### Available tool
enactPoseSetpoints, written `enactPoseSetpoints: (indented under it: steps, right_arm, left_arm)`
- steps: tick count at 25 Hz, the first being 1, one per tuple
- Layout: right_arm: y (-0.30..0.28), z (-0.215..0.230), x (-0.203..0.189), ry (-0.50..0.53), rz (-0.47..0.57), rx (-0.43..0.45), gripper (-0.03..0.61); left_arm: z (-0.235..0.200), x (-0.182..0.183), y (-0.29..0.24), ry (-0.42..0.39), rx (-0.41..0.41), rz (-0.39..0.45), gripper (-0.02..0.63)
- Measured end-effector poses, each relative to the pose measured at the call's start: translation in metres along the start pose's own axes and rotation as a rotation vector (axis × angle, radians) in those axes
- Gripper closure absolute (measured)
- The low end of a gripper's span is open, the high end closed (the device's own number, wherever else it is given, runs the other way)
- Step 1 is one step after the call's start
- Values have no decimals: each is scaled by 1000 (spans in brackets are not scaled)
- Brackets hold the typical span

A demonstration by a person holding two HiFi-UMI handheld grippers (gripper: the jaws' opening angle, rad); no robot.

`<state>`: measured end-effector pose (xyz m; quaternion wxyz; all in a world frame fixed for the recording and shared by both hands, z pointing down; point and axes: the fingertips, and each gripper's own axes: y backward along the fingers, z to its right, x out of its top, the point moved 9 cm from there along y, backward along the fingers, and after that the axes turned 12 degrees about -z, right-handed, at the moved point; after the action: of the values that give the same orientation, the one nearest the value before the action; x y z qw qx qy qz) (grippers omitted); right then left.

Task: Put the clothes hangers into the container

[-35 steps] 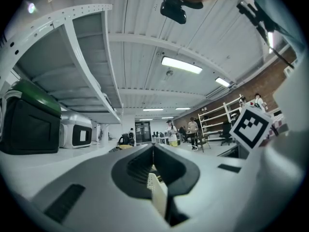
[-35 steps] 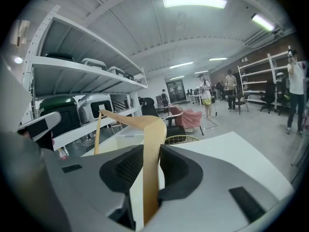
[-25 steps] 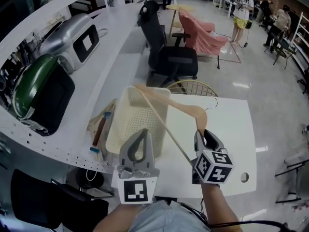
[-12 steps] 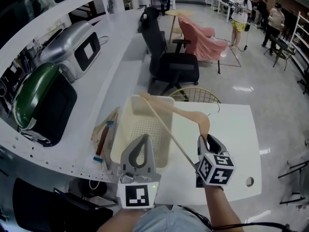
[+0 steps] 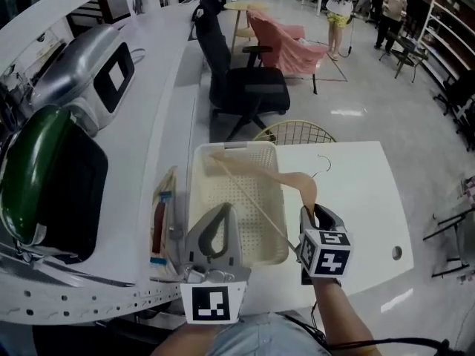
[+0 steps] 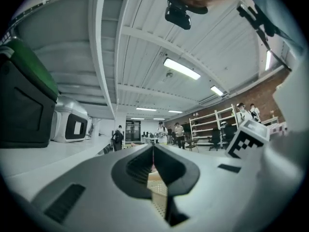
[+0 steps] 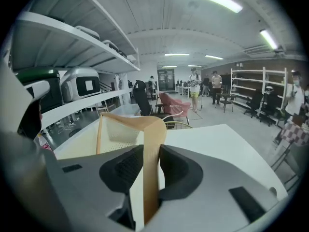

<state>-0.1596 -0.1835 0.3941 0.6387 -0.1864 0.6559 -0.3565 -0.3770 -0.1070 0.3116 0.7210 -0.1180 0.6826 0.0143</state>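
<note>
Right gripper [image 5: 310, 212]: fingers clamped on one arm of the wooden hanger [image 5: 291, 178]. The hanger extends across the basket [image 5: 236, 147] toward its far left corner, hook over the white surface [image 5: 356, 199]. Left gripper [image 5: 217, 208]: fingers closed together, empty, at the basket's near edge.

The hanger's [image 5: 293, 180] near arm dives between the right gripper [image 5: 315, 215] jaws, and that end is covered. The left gripper [image 5: 217, 212] blocks the basket's [image 5: 197, 191] 6 o'clock rim. In the left gripper view, just a sliver of basket shows behind the jaws. The clutter [image 5: 159, 225] at the basket's 9 o'clock is too small to name. The right forearm [image 5: 338, 323] is cut off at the bottom edge.
</note>
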Motion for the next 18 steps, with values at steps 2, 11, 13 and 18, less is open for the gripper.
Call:
enactPoseSetpoints:
  steps: [2,11,13,18]
  right_arm:
    - [-4,-9,-1,7,-21,-30,466]
    - [-19,-43,1,33,-125,-77,463]
    - [-20,-48,0,34,-140,-74,463]
    - [-23,-57,-2,36,-170,-65,462]
  left_arm:
    - [-10,-3,0,0,-23,7,601]
    - [-38,-22,-7,9,-110,-7,601]
    - [-42,-24,-8,17,-121,-9,601]
    - [-49,-29,-9,34,-136,-14,601]
